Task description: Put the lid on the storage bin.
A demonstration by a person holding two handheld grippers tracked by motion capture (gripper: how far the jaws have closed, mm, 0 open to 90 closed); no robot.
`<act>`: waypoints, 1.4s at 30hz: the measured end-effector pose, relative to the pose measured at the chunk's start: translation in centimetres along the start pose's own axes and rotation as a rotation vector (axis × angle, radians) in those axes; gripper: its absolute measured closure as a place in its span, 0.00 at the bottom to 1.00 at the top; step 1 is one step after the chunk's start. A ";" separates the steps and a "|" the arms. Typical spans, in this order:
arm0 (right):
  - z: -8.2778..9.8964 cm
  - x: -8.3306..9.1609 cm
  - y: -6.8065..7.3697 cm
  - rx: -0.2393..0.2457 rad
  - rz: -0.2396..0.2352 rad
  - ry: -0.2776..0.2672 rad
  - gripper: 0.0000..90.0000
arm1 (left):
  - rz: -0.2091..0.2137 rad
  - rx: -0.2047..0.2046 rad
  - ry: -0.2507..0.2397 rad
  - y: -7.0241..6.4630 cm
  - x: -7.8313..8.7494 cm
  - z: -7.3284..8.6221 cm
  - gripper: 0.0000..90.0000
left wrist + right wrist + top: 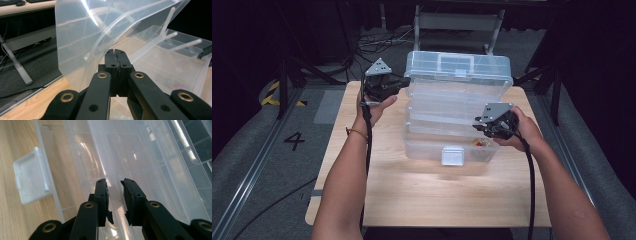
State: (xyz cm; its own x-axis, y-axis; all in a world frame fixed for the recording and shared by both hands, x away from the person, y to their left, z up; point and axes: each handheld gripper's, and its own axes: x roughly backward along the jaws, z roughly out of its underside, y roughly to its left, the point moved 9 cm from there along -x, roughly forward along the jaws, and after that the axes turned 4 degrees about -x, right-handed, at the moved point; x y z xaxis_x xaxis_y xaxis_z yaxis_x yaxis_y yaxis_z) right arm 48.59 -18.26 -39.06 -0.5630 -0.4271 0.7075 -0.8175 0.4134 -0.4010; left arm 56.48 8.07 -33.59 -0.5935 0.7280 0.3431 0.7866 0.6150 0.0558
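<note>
The clear plastic organiser box (452, 112) stands at the centre of the table (422, 195), its lid (458, 70) swung up at 12 o'clock and its tiers fanned open, so the opening looks largely done; what is left, as I judge it, is either reaching into the bottom tray or folding the thing closed again. The left claw (398, 84) sits at about 10 o'clock from the box, level with the lid's left edge, and in the left gripper view its jaws are clenched flat together right at the lid's curved rim (100, 53); whether a sliver of plastic is pinched between them is hard to tell, since the clear edge melts into the glare. The right claw (114, 192), at about 4 o'clock from the box's centre, straddles a thin tray wall (117, 202) with a gap on both sides, so it is released and not pressing. The white front latch (452, 155) hangs free at 6 o'clock. Something small and red-and-yellow (481, 143) lies in the bottom tray, too blurred to name. The stacked clear walls make it hard to count the compartments.
</note>
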 end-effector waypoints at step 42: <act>5.4 4.7 -0.3 -0.207 0.061 -0.132 0.93 | 0.031 -0.098 0.066 -4.0 2.2 3.6 1.00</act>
State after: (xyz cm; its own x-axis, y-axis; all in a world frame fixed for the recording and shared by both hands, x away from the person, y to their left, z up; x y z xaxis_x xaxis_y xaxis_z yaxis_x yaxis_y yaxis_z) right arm 45.55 -24.77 -38.78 -0.6327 -0.4918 0.5982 -0.7470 0.5914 -0.3037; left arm 51.41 8.27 -36.41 -0.5585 0.7230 0.4067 0.8193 0.5575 0.1340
